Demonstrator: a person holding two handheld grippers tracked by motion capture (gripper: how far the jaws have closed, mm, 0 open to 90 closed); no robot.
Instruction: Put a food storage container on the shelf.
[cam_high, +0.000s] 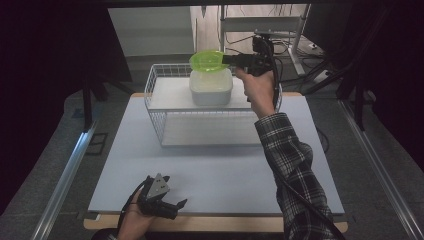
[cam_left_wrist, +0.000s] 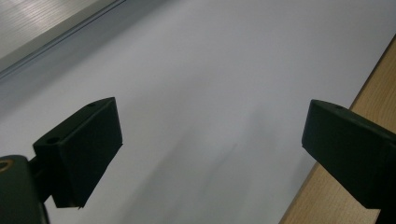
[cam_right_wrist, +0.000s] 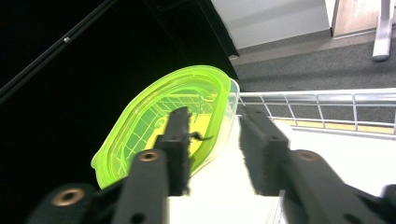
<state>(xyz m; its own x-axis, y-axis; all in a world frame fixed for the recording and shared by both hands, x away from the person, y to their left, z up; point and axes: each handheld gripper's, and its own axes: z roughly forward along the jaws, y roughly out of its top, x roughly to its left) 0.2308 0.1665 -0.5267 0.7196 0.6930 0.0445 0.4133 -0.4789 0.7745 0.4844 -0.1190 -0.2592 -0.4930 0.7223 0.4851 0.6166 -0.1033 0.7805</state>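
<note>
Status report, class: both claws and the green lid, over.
Left claw open, idle. Right claw open at green lid. Lid over white container in basket. Path clear.

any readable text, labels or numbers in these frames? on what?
None readable.
Green lid: no print.
White container: no label.
Wire basket: no tag.
Grey plate on the left hand-held gripper: small dark spots, nothing legible.
Background equipment: too small and dim to tell.
</note>
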